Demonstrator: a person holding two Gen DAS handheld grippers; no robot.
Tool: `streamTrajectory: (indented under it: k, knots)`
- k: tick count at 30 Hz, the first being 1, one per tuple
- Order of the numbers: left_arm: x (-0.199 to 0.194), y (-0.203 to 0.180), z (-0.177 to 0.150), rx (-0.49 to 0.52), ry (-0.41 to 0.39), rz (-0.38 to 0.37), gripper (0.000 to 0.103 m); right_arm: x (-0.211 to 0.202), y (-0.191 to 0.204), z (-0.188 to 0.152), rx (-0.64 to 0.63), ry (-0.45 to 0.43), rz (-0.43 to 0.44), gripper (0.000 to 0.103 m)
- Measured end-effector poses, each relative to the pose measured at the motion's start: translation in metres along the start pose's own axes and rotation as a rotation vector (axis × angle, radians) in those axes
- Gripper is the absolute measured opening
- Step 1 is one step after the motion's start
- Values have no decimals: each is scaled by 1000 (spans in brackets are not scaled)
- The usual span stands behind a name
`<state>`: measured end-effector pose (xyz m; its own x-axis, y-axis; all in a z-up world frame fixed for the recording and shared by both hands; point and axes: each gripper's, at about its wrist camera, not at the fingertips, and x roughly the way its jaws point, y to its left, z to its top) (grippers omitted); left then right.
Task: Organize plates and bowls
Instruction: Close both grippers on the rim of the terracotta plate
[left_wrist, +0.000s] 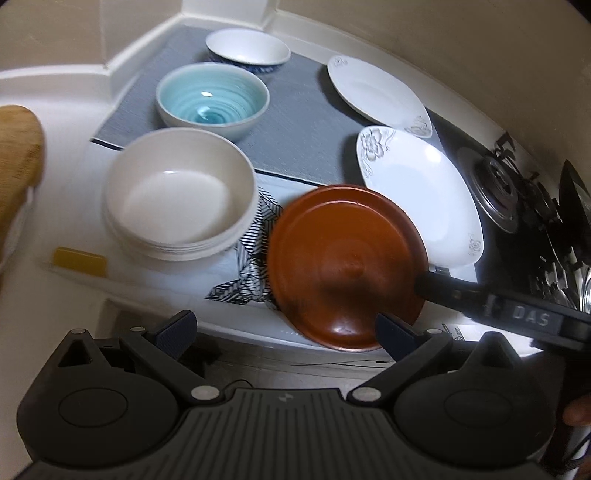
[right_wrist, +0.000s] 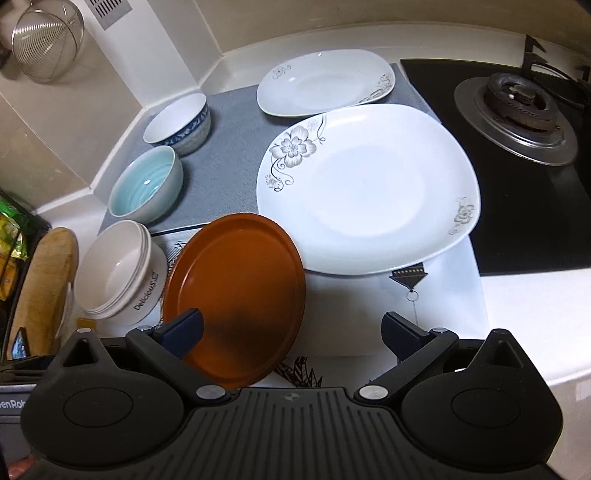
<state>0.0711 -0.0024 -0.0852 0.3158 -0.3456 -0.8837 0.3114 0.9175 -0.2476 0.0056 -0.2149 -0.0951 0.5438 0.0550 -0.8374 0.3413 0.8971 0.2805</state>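
The large white flowered square plate (right_wrist: 369, 192) and its smaller twin (right_wrist: 325, 81) lie apart, unstacked; cream bowls (right_wrist: 114, 269) are nested, two bowls loose. The round brown plate (right_wrist: 236, 295) tilts between them. Both tools (left_wrist: 286, 328) (right_wrist: 293, 328) gape, spread and empty.

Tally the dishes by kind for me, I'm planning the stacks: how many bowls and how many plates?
Bowls: 3 visible singly, blue-patterned, aqua, plus a white nested stack whose count I cannot tell.
Plates: 3, brown, big floral, far floral.
Total: at least 6 pieces.
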Motion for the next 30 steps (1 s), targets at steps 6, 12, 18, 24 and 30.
streamTrajectory:
  k: [6, 12, 18, 24, 30]
  knots:
    - [19, -6, 10, -32, 26, 30, 100, 32, -10, 11, -20, 83, 59, 72]
    - [29, -7, 15, -93, 54, 37, 93, 41, -17, 20, -77, 125, 145, 14]
    - [47, 3, 15, -201, 110, -17, 79, 32, -26, 34, -113, 90, 166, 6]
    - [58, 6, 18, -255, 116, -48, 57, 39, -35, 38, -96, 121, 164, 6]
    - [49, 13, 17, -271, 105, -7, 24, 40, -34, 40, -106, 129, 170, 6]
